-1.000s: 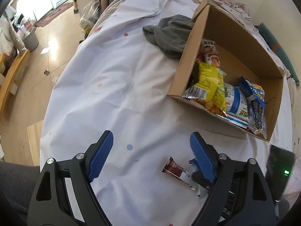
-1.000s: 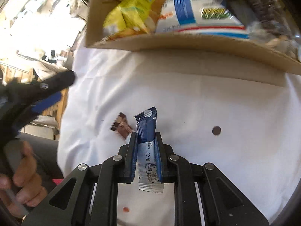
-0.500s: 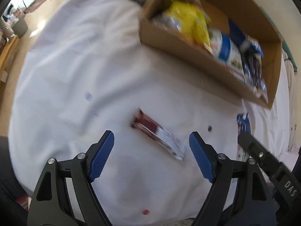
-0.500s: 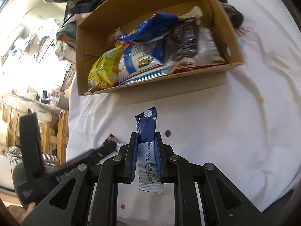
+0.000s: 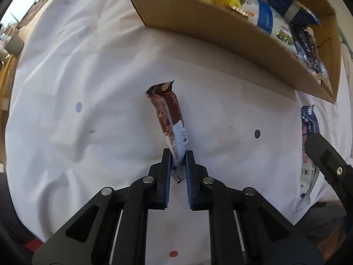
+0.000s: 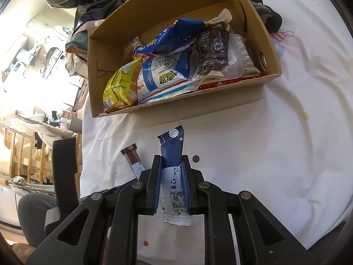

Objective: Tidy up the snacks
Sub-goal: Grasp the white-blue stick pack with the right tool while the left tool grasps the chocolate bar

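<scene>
My left gripper (image 5: 178, 154) is shut on the white end of a brown snack bar (image 5: 168, 109), whose brown end sticks out forward over the white cloth. My right gripper (image 6: 171, 161) is shut on a blue snack bar (image 6: 173, 152) that stands upright between the pads. The cardboard box (image 6: 178, 107) lies just beyond, holding a yellow bag (image 6: 120, 86), a blue-and-white bag (image 6: 163, 77) and a dark packet (image 6: 213, 48). The box (image 5: 211, 24) also shows at the top of the left wrist view. The brown bar (image 6: 132, 156) shows left of my right gripper.
A white cloth (image 5: 88, 70) with small coloured dots covers the surface. A grey garment (image 6: 268, 16) lies behind the box. The blue bar and right gripper (image 5: 308, 137) sit at the right edge of the left wrist view. Cluttered room and a wooden rack (image 6: 26, 154) lie left.
My left gripper has moved in over the brown bar and closed on its white end. My right gripper still holds the blue bar and has drawn back from the box.
</scene>
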`<action>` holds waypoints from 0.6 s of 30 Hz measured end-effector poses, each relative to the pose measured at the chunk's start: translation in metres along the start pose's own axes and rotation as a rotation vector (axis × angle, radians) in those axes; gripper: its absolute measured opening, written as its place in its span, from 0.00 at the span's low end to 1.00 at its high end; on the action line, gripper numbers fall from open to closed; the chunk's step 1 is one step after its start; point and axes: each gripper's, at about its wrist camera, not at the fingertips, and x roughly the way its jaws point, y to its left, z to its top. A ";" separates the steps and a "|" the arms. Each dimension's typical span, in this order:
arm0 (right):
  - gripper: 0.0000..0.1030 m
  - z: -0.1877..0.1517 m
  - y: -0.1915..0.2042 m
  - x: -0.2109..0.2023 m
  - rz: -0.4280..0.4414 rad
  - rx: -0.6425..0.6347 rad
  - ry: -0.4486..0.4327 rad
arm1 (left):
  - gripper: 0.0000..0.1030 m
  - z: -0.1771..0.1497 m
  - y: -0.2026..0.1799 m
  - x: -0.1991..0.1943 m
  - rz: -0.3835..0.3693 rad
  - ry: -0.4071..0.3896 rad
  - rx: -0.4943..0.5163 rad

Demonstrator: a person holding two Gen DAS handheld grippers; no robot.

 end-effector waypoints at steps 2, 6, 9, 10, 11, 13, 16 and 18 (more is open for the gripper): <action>0.17 0.000 0.002 0.000 0.003 -0.004 -0.002 | 0.08 -0.001 -0.001 -0.004 0.009 -0.009 0.028; 0.17 -0.001 0.006 -0.002 0.009 -0.011 -0.008 | 0.08 -0.002 -0.001 -0.014 0.027 -0.048 0.064; 0.17 -0.001 0.008 -0.003 0.015 -0.015 -0.012 | 0.08 -0.002 0.002 -0.023 0.030 -0.076 0.081; 0.17 -0.001 0.008 -0.004 0.017 -0.016 -0.013 | 0.08 -0.003 0.003 -0.027 0.033 -0.086 0.089; 0.17 -0.001 0.010 -0.004 0.019 -0.020 -0.015 | 0.08 -0.003 0.004 -0.030 0.037 -0.097 0.097; 0.17 -0.002 0.011 -0.005 0.025 -0.026 -0.018 | 0.08 -0.003 0.003 -0.038 0.038 -0.119 0.107; 0.17 -0.001 0.015 -0.007 0.042 -0.033 -0.023 | 0.08 -0.004 0.003 -0.050 0.034 -0.157 0.125; 0.17 -0.001 0.017 -0.008 0.072 -0.036 -0.025 | 0.08 -0.004 -0.002 -0.057 0.028 -0.182 0.142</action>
